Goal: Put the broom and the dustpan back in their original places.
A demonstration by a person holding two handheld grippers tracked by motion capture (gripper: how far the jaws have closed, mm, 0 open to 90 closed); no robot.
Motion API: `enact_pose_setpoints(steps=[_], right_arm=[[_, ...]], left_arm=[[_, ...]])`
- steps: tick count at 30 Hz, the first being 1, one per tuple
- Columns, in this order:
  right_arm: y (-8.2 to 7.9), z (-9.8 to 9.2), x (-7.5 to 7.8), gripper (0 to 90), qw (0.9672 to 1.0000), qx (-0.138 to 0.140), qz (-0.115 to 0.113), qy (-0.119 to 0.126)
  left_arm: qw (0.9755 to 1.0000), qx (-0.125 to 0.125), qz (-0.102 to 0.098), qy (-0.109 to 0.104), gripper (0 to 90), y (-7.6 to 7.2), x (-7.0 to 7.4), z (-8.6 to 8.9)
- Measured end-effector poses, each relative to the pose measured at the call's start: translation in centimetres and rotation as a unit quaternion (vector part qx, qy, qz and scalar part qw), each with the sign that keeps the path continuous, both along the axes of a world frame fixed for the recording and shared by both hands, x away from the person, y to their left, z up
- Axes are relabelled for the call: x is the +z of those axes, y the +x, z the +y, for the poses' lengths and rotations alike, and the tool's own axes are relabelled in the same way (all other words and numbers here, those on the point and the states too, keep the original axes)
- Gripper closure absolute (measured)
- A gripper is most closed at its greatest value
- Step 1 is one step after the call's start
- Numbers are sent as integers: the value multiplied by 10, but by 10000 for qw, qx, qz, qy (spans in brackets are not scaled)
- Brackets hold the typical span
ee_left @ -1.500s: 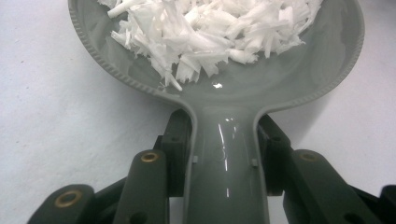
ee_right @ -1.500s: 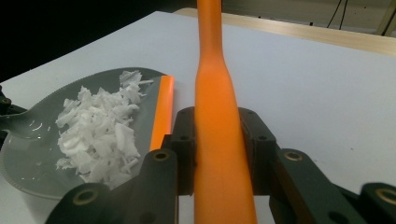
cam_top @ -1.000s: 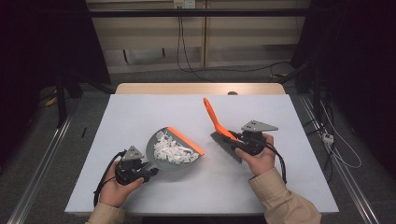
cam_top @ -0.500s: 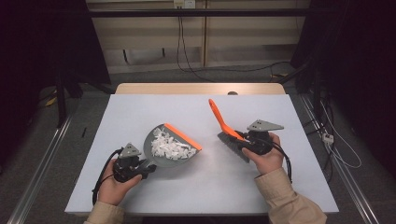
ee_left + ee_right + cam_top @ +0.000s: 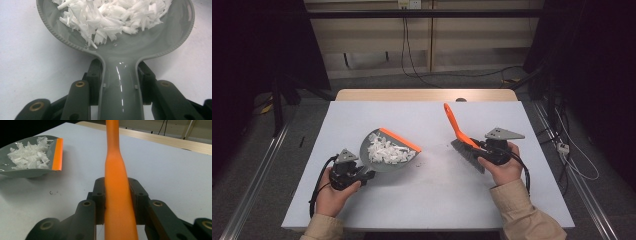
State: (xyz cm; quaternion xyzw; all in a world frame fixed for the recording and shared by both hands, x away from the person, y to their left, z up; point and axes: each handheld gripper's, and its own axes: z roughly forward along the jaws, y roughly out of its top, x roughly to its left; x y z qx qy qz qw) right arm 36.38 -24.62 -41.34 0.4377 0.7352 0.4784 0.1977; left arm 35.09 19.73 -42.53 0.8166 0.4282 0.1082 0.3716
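My left gripper (image 5: 362, 175) is clamped on the dustpan's (image 5: 384, 150) grey handle; in the left gripper view both jaws press the handle's sides. Pan sits on the table (image 5: 432, 200), left of centre, orange lip pointing toward the brush. White shreds (image 5: 384, 151) heaped inside the pan, piled toward its back wall.

My right gripper (image 5: 479, 148) is clamped on the brush (image 5: 459, 136), jaws pressed against its orange handle. Handle slants up and away from me; grey bristles low by the table, right of centre. Brush and pan well apart. A few tiny specks (image 5: 53, 193) lie on the table between them.
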Motion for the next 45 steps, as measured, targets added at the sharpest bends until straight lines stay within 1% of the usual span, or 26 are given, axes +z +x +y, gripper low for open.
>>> enact_pose_setpoints(steps=[2, 4, 5, 7, 9, 10, 11, 12, 13, 14, 16, 17, 20, 22, 23, 24, 25, 27, 32, 34, 35, 42, 43, 45], right_arm=[[0, -3, 0, 710, 10000, -5, 4, 34], [-1, -5, 0, 709, 10000, -42, 4, 82], [-1, -6, 1, 709, 9999, -62, -9, 92], [-2, -8, 1, 710, 9999, -101, -8, 97], [-2, -11, 1, 709, 9998, -124, -1, 126], [-2, -13, 1, 710, 9998, -131, -20, 111], [-3, -14, 1, 709, 9998, -166, -26, 105], [-3, -16, 1, 709, 9997, -195, 7, 120], [-3, -17, 2, 709, 9997, -210, 3, 138], [-3, -19, 2, 710, 9997, -218, -27, 118], [-4, -22, 2, 709, 9996, -246, -50, 105], [-4, -24, 2, 710, 9996, -268, -47, 111], [-4, -28, 2, 710, 9994, -327, -46, 127], [-5, -30, 2, 710, 9992, -376, -67, 106], [-5, -31, 2, 710, 9991, -389, -84, 113], [-5, -32, 3, 710, 9991, -400, -92, 119], [-5, -33, 3, 710, 9990, -415, -98, 131], [-5, -35, 3, 710, 9989, -436, -121, 139], [-7, -40, 3, 710, 9987, -474, -140, 121], [-7, -43, 3, 710, 9985, -510, -170, 118], [-8, -44, 3, 710, 9984, -533, -157, 126], [-10, -52, 2, 710, 9979, -626, -151, 114], [-10, -52, 1, 710, 9978, -635, -157, 100], [-10, -53, 1, 710, 9978, -643, -150, 97]], left_arm=[[10000, 84, -9, 25, 631, 1, 0, 1], [9999, 120, 34, 56, 631, 3, 0, 2], [9998, 190, 47, 26, 631, 4, -1, 2], [9997, 244, 27, 56, 631, 5, -1, 2], [9995, 305, 57, 24, 631, 6, -2, 1], [9995, 306, 42, 36, 631, 6, -2, 2], [9994, 337, 81, 13, 631, 7, -2, 1], [9993, 356, 62, 44, 631, 8, -2, 2], [9991, 417, 46, 30, 631, 8, -2, 2], [9991, 406, 81, 8, 631, 9, -2, 3], [9989, 458, 50, 22, 631, 10, -2, 4], [9987, 501, 38, -29, 631, 10, -2, 4], [9985, 539, 58, 8, 631, 11, 0, 7], [9982, 607, 20, -23, 631, 11, 0, 9], [9982, 596, 47, -22, 632, 11, 1, 10], [9979, 642, 2, -32, 631, 11, 0, 11], [9979, 653, 30, -24, 631, 12, 1, 11], [9974, 716, -6, -3, 631, 12, 0, 12], [9962, 873, 13, 21, 632, 13, -1, 14], [9960, 893, 33, 93, 631, 13, -1, 15], [9955, 944, 12, 95, 632, 12, -1, 15], [9946, 1025, 49, 132, 631, 13, -5, 14], [9944, 1046, 24, 144, 631, 13, -5, 15], [9938, 1098, 42, 165, 631, 13, -5, 15]])
